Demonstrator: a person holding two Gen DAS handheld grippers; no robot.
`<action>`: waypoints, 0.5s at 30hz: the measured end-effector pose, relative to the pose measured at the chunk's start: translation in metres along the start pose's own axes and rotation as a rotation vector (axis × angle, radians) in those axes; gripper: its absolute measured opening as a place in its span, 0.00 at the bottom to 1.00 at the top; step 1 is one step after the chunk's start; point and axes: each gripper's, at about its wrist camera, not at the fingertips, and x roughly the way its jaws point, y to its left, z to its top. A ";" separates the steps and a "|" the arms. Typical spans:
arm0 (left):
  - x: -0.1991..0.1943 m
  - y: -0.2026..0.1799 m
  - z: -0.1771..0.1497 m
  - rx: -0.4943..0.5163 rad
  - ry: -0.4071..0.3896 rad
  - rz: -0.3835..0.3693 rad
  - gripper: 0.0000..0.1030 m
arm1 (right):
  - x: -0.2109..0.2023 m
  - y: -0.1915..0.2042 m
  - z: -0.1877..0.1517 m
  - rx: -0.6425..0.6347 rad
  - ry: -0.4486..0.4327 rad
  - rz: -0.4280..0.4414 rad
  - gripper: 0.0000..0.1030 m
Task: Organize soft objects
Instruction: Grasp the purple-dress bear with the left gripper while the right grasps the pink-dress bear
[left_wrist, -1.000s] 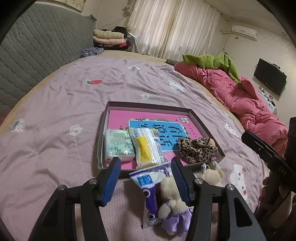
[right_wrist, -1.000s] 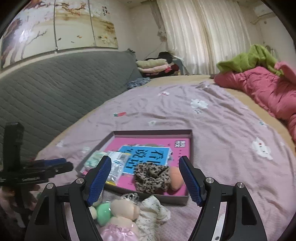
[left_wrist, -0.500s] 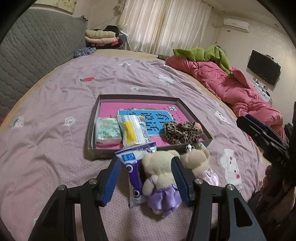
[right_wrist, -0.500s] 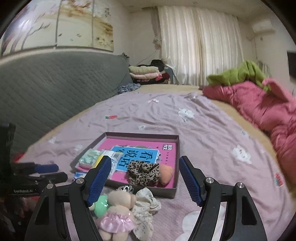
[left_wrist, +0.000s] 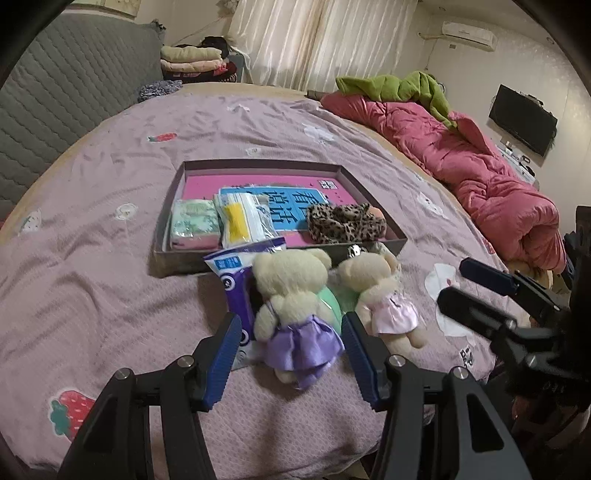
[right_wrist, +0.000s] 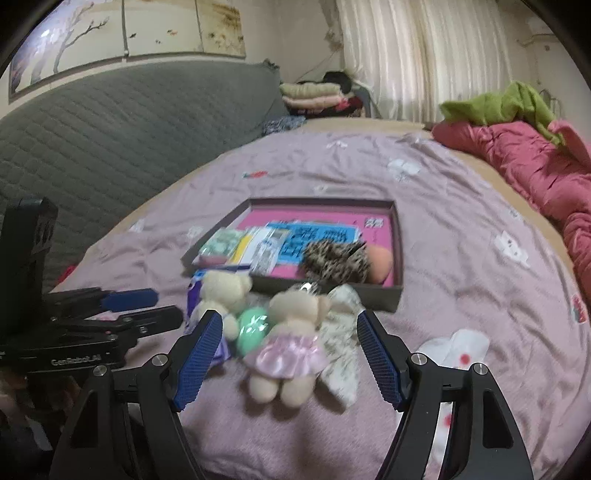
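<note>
Left gripper (left_wrist: 291, 345) gapes around the purple-skirted bear (left_wrist: 295, 314) at lower centre, and closing now could also pinch the tissue packet (left_wrist: 236, 280) just beside it.

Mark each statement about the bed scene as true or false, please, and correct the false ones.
1. The leopard-print scrunchie lies inside the box. True.
2. The bear in the purple dress lies inside the box. False: it lies on the bedspread, in front of the box.
3. The left gripper is open. True.
4. The right gripper is clamped on the bear in the pink dress. False: its jaws stand open on either side, not touching it.
</note>
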 end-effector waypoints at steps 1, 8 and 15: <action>0.001 -0.002 -0.001 0.003 0.003 -0.002 0.54 | 0.001 0.003 -0.002 -0.012 0.007 0.001 0.74; 0.014 0.002 -0.004 -0.014 0.035 -0.010 0.54 | 0.025 0.005 -0.010 -0.030 0.090 -0.028 0.75; 0.033 0.011 -0.002 -0.054 0.073 -0.031 0.54 | 0.042 0.007 -0.013 -0.051 0.124 -0.045 0.75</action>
